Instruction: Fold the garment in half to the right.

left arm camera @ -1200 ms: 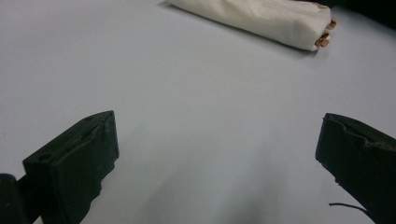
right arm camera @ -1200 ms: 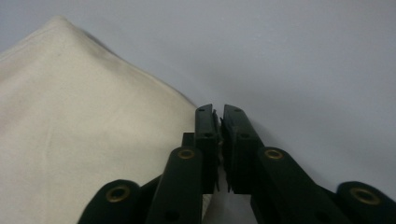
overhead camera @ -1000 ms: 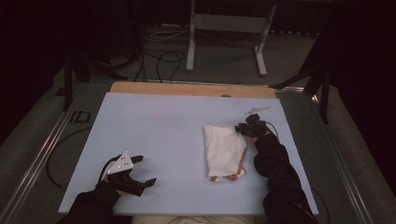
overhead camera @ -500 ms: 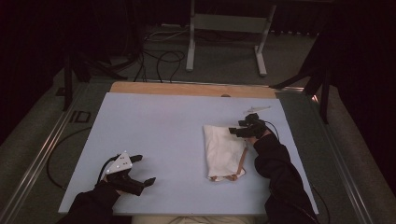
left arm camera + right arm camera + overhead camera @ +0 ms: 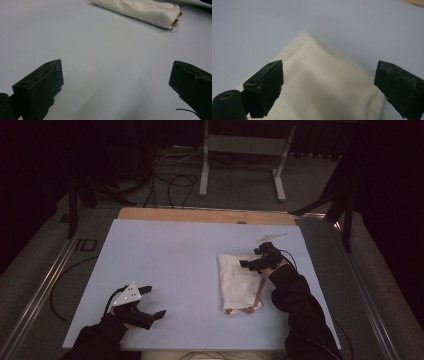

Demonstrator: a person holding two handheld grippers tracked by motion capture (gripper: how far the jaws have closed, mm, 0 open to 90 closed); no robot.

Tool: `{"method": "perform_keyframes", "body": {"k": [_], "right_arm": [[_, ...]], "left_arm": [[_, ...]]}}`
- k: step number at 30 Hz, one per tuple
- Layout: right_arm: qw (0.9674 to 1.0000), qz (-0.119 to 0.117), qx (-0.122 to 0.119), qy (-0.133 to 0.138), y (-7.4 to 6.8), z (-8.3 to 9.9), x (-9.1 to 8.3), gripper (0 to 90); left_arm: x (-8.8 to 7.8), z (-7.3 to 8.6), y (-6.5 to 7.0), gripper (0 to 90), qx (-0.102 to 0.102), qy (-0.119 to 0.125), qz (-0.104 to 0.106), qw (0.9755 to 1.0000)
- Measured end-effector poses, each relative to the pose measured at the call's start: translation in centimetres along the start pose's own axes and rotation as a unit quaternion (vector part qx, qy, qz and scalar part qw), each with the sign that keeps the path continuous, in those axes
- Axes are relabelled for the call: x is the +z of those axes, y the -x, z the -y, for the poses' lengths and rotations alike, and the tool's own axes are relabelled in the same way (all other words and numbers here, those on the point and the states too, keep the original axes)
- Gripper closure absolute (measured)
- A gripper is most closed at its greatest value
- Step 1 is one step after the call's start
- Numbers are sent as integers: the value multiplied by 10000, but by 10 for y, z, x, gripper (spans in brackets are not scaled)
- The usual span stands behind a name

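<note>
One folded white cloth point(image 5: 239, 279) lies on the right half of my pale blue table point(image 5: 170, 260), its tan straps at the near end; two hand-held grippers work the surface. My right gripper point(image 5: 252, 263) hovers over the cloth's far right corner, its jaws just opened wide, the pads clear of the fabric below. My left gripper point(image 5: 151, 303) sits near the front left edge, well apart from the cloth, jaws spread wide over bare tabletop, holding nothing.
</note>
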State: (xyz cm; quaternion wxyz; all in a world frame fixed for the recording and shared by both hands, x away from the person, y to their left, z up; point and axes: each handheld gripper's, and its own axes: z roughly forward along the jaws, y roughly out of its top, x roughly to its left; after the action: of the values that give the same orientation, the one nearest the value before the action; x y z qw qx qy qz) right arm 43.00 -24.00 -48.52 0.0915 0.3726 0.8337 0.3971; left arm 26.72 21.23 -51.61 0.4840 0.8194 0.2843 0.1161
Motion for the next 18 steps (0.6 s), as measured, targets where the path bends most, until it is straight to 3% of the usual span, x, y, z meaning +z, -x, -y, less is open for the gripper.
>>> {"method": "perform_keyframes", "body": {"k": [8, 18], "right_arm": [[9995, -32, -281, 130, -14, -4, -4, 93], [9987, -232, -414, 207, -26, 2, -9, 93]], "left_arm": [[-2, 1, -2, 2, -12, -11, -2, 10000], [-2, 3, -2, 2, -13, -24, 31, 10000]]}}
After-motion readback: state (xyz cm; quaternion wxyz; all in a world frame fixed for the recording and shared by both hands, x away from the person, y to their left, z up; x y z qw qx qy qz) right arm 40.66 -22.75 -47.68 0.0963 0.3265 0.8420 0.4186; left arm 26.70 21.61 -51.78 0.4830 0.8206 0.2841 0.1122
